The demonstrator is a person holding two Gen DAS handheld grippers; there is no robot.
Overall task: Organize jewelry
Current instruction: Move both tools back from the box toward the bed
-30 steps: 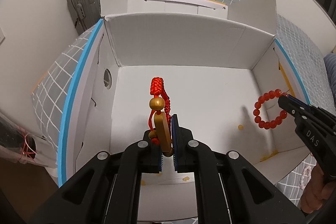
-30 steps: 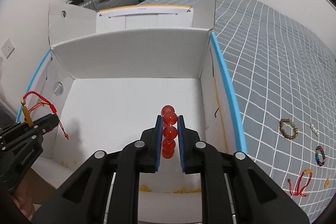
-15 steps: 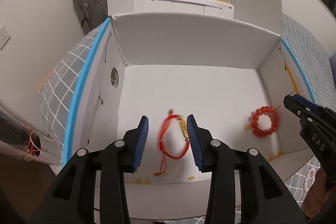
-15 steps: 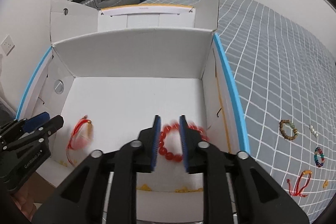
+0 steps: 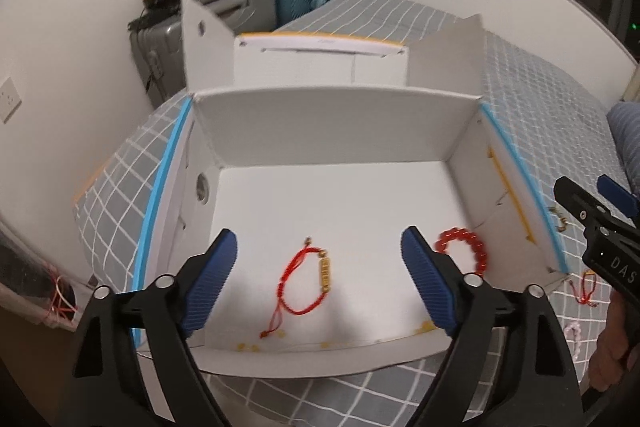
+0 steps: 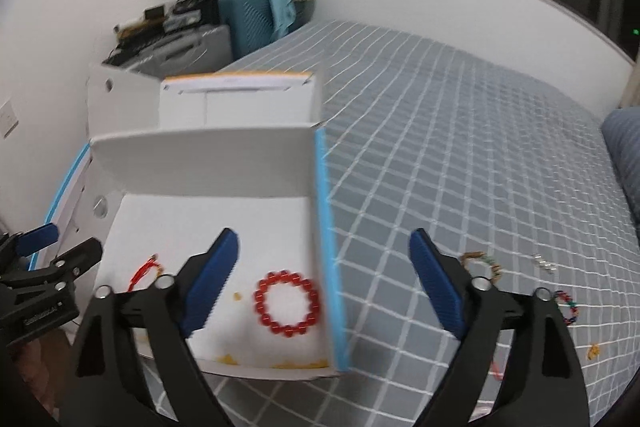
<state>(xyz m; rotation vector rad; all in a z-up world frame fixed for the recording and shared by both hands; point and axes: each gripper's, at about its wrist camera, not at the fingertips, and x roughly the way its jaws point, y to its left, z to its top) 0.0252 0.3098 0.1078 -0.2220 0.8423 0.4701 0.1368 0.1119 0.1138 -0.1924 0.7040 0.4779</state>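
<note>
Left wrist view, left claw (image 5: pixel 319 277): jaws have just been opening and are spread wide; nothing is gripped.
Left wrist view, red cord bracelet (image 5: pixel 306 281): laid flat on the floor of the white box (image 5: pixel 336 131), below the parted jaws.
Right wrist view, right claw (image 6: pixel 324 281): jaws have just been opening and are spread wide; nothing is gripped.
Right wrist view, red bead bracelet (image 6: pixel 289 303): laid flat in the box near its blue-edged right wall.
Right wrist view, bed (image 6: pixel 460 155): further bracelets are seen scattered on the checked cover.
</note>
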